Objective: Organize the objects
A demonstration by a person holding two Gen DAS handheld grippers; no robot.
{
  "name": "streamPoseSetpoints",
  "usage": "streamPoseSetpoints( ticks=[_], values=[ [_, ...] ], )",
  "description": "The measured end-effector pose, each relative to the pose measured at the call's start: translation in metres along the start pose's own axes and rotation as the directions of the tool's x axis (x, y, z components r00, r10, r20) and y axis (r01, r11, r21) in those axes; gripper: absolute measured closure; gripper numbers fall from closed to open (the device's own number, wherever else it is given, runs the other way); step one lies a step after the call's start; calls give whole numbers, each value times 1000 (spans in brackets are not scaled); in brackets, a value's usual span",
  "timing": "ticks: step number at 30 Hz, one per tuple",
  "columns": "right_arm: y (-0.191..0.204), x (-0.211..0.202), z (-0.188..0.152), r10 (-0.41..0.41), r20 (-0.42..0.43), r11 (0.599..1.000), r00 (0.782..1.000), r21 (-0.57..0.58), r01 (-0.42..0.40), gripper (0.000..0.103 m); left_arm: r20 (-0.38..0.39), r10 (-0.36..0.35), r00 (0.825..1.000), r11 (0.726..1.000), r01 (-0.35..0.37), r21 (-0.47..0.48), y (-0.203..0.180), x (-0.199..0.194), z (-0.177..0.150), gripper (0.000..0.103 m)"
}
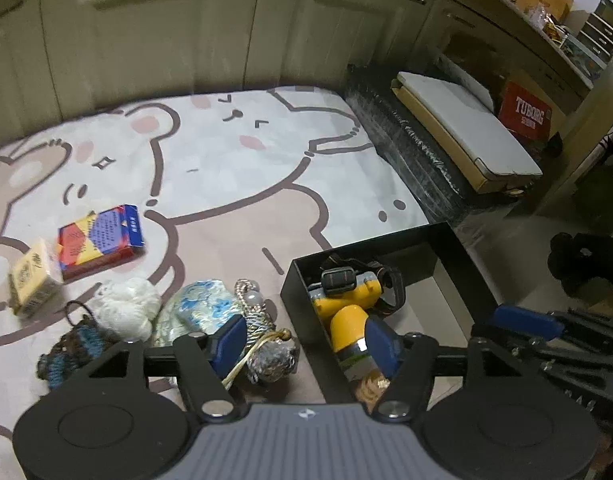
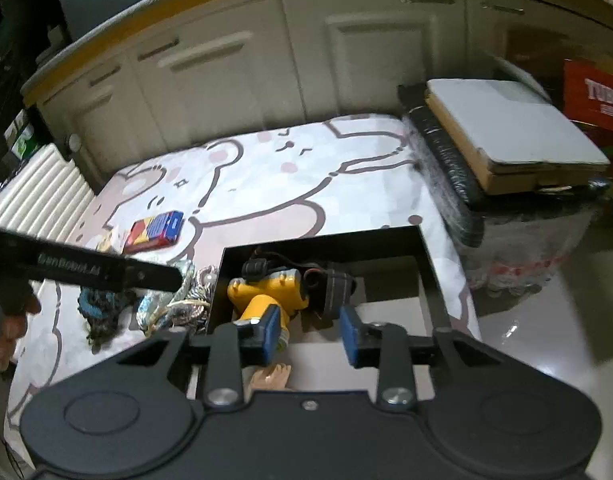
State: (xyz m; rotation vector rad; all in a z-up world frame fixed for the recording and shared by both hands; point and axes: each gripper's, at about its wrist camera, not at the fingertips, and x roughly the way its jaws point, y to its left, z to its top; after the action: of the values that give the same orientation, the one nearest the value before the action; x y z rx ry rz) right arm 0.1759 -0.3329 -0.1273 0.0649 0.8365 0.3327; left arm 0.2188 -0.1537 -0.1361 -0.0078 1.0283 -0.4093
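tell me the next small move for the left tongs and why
Probably ease the left tongs down-left onto the rope toy and close. They are open and empty, the headlamp already lies in the box, and the toy is the nearest loose item beside it.

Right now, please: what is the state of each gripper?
Left gripper: open, holding nothing.
Right gripper: open, holding nothing, above the black box.
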Motion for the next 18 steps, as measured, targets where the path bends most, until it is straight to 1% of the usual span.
streamPoseSetpoints(
  ticks=[2, 3, 5, 6, 9, 11, 12, 14, 15, 17, 18],
  values=[
    [1, -7, -3, -15, 13, 1000, 1000, 8, 15, 56, 5, 5, 1000, 1000, -5, 3, -1, -7, -5, 29],
    [2, -11, -4, -23, 19, 1000, 1000, 7, 23, 55, 7, 8, 1000, 1000, -8, 6, -2, -10, -7, 28],
    [5, -18, -7, -36, 35, 999, 999, -8, 36, 46, 20, 20, 1000, 1000, -20, 19, -3, -17, -13, 24],
    [6, -22, -9, -44, 42, 999, 998, -13, 45, 44, 26, 26, 999, 999, -27, 26, -4, -20, -15, 23],
    [9, -32, -13, -60, 59, 998, 996, -9, 60, 35, 45, 37, 998, 998, -39, 40, -5, -31, -22, 17],
    [9, -37, -15, -73, 71, 997, 995, 4, 73, 24, 60, 41, 997, 998, -44, 46, -5, -37, -26, 12],
    [9, -39, -16, -79, 75, 997, 994, 9, 78, 21, 67, 43, 997, 998, -47, 51, -5, -39, -28, 10],
    [9, -42, -19, -93, 85, 996, 992, 20, 91, 13, 87, 47, 995, 997, -53, 62, -5, -43, -32, 2],
    [9, -43, -21, -98, 88, 995, 991, 24, 96, 12, 94, 48, 994, 996, -55, 68, -5, -45, -32, 1],
    [8, -44, -24, -109, 95, 994, 989, 32, 106, 4, 114, 46, 992, 995, -55, 82, -5, -45, -35, 0],
    [7, -44, -25, -117, 97, 993, 988, 35, 114, 4, 118, 45, 992, 995, -56, 88, -4, -44, -37, 0]
  ],
)
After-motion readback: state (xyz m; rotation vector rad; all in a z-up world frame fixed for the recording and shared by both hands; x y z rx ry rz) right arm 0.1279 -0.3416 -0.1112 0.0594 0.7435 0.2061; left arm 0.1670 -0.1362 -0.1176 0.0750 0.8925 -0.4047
